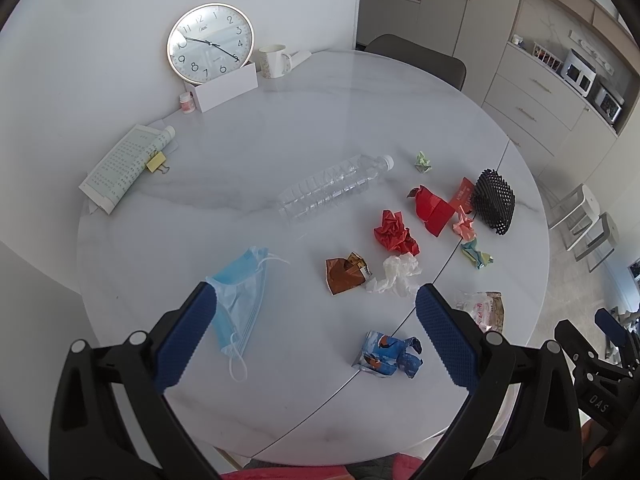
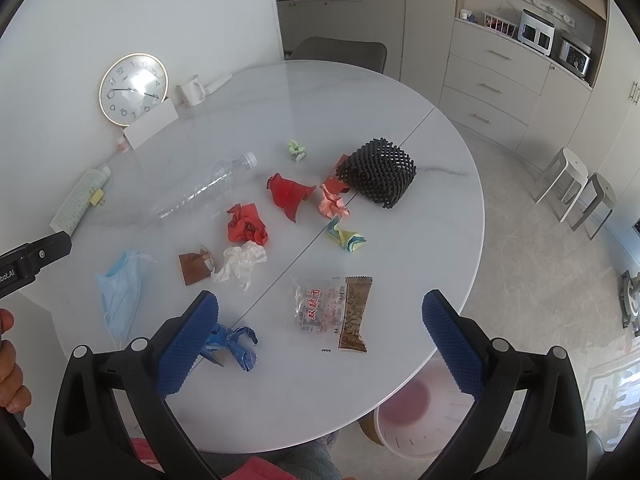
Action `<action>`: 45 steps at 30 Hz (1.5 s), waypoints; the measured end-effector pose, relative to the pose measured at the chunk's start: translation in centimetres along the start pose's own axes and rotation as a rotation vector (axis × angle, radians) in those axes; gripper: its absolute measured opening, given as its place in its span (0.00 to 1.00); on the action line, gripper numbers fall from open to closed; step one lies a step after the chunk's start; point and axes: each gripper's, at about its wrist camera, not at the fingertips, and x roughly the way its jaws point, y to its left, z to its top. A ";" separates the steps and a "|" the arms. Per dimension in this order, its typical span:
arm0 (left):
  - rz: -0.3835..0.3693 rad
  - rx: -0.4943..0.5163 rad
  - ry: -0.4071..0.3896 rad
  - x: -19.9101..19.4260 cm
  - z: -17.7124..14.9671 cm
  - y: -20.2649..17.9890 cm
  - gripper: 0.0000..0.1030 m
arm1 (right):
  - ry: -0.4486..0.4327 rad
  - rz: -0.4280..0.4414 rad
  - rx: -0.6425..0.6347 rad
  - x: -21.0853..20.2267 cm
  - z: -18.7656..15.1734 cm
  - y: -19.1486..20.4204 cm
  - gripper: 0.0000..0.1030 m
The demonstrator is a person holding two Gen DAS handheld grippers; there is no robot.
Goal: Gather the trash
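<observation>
Trash lies scattered on the round white table (image 1: 240, 420): a blue face mask (image 1: 240, 300), a clear plastic bottle (image 1: 332, 186), a blue crumpled wrapper (image 1: 388, 354), a brown wrapper (image 1: 344, 274), white tissue (image 1: 396, 274), red crumpled paper (image 1: 394, 232), a red folded paper (image 1: 432, 208), a black foam net (image 1: 494, 200) and a snack packet (image 2: 336, 312). My left gripper (image 1: 316, 332) is open and empty above the table's near side. My right gripper (image 2: 320, 336) is open and empty above the snack packet and the blue wrapper (image 2: 232, 342).
A clock (image 1: 210, 42), white box (image 1: 226, 86), mug (image 1: 274, 60), small jar (image 1: 187, 102) and rolled paper with a clip (image 1: 124, 166) stand at the back left. A translucent bin (image 2: 420, 420) sits on the floor under the table's right edge. Chair (image 2: 340, 52) behind.
</observation>
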 end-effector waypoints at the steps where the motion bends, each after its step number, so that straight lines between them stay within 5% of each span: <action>1: -0.002 0.000 -0.001 0.0 0.0 0.0 0.93 | 0.001 0.002 -0.001 0.0 0.0 0.0 0.98; 9: -0.115 -0.048 0.075 2.6 -0.8 3.2 0.93 | 0.020 0.087 -0.059 1.0 -1.4 1.5 0.98; 21: -0.018 -0.116 0.253 11.2 -5.1 11.1 0.93 | 0.183 0.110 -0.096 6.8 -5.7 3.6 0.98; 36: 0.092 -0.037 0.364 21.2 -4.8 11.0 0.93 | 0.265 0.107 -0.092 8.5 -6.3 4.3 0.98; 39: 0.100 0.008 0.385 22.3 -5.0 10.6 0.76 | 0.272 0.119 -0.094 9.1 -6.4 4.8 0.98; 43: 0.026 -0.014 0.378 22.6 -4.9 11.1 0.34 | 0.290 0.155 -0.110 10.0 -6.7 6.3 0.98; 45: -0.004 -0.011 0.371 22.4 -4.7 11.3 0.25 | 0.294 0.192 -0.139 10.1 -6.8 7.6 0.98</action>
